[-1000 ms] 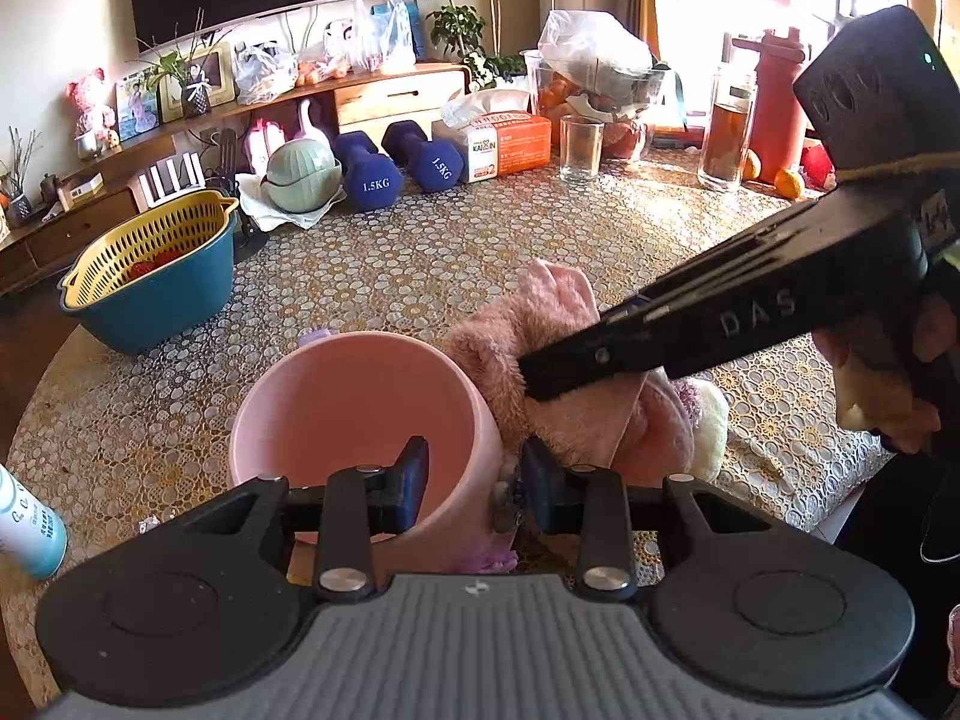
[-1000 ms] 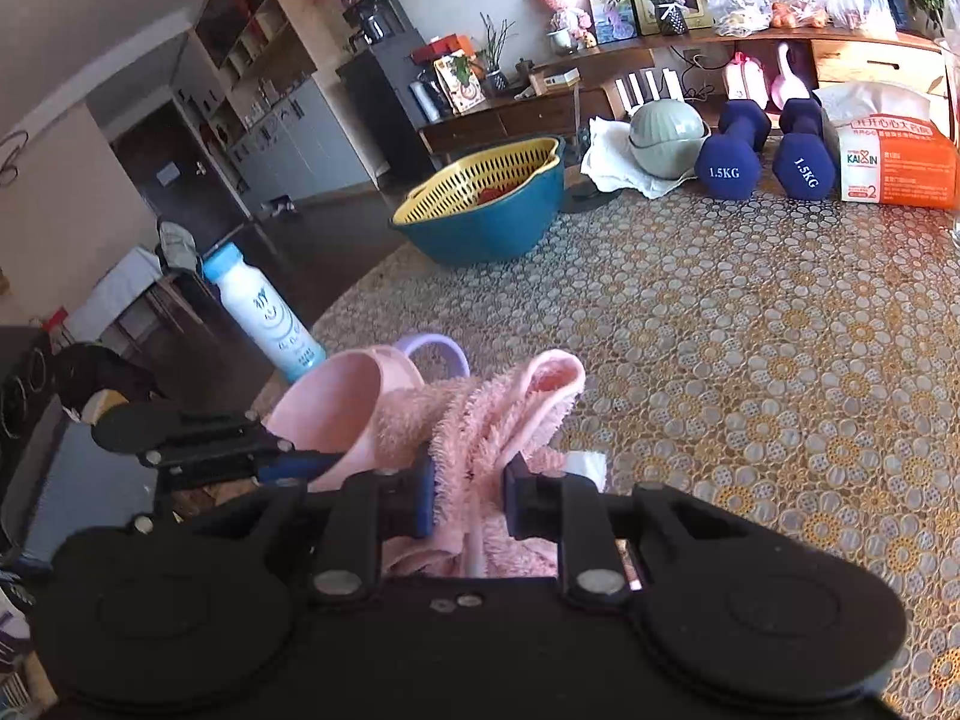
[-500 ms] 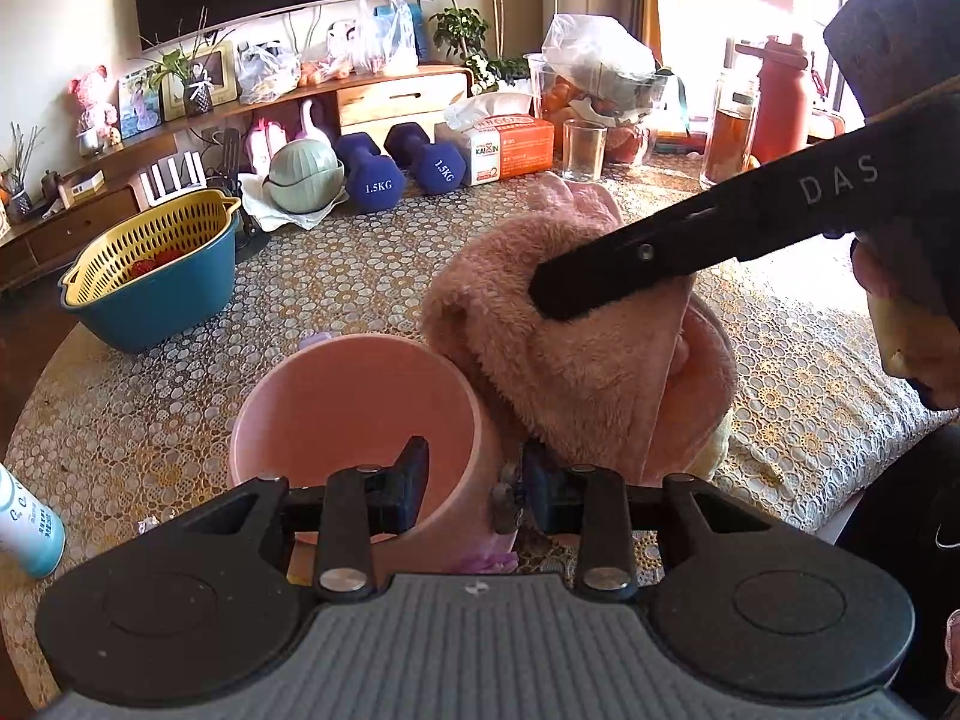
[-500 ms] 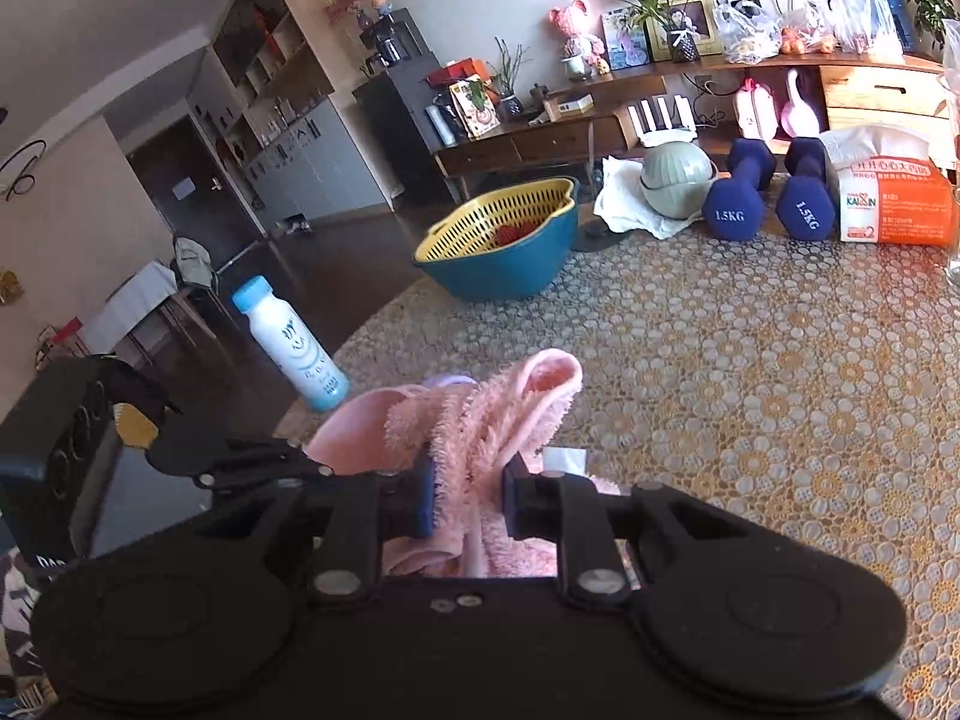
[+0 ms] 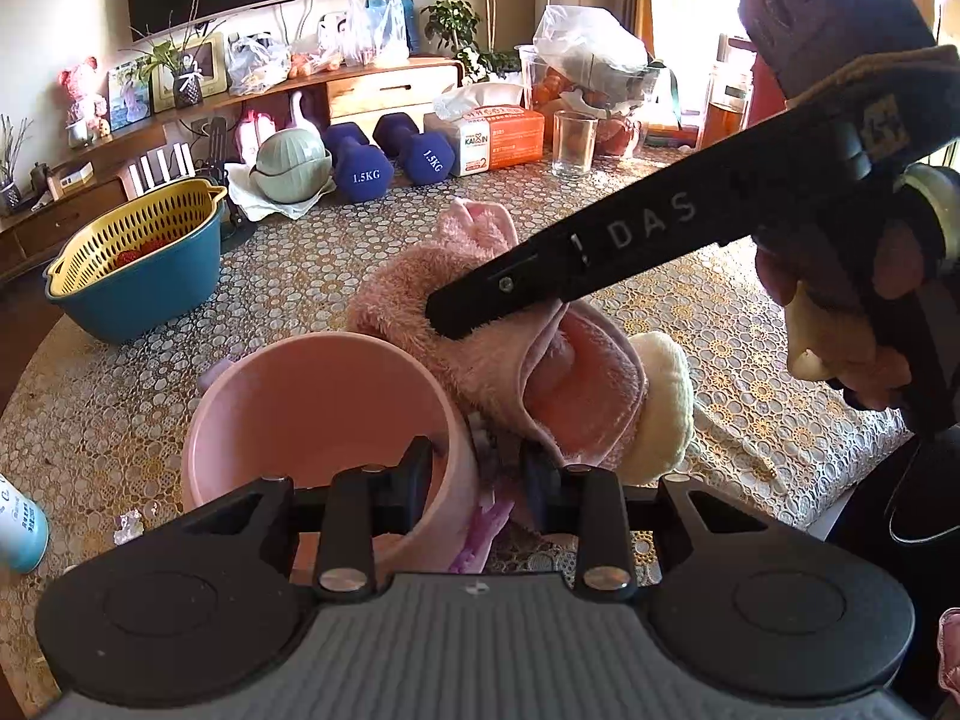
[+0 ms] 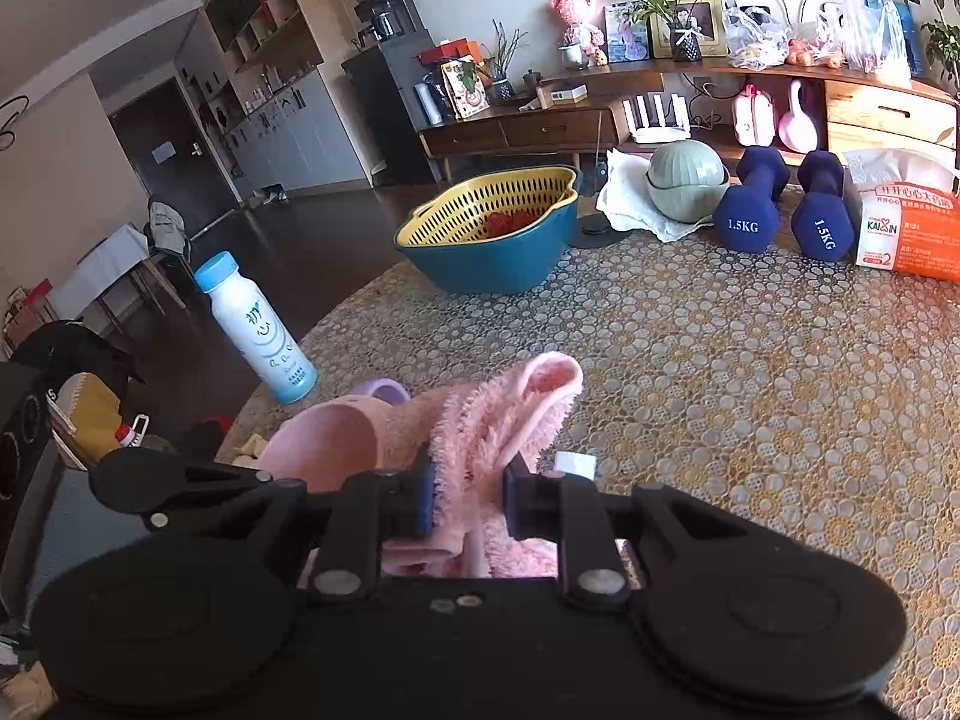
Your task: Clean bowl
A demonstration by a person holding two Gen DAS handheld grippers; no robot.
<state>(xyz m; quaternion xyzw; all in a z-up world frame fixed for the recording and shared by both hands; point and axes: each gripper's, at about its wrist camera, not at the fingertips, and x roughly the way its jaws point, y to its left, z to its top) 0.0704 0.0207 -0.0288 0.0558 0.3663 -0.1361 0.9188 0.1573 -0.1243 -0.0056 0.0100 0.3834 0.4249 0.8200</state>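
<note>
Left gripper (image 5: 477,474) clamping pink bowl (image 5: 312,402) rim, right gripper (image 6: 465,495) pinching pink towel (image 6: 504,414), bottle (image 6: 255,330) right-view only.

Dumbbells (image 6: 750,204) read "1.5KG", orange box (image 6: 906,228) "KAIXIN", right gripper (image 5: 498,306) "DAS".

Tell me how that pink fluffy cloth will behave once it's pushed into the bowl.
Probably floppy: the pink cloth droops in folds from the right hand-held gripper. Its fuzzy pile likely drags, not slides, inside the pink bowl. Looks light.
</note>
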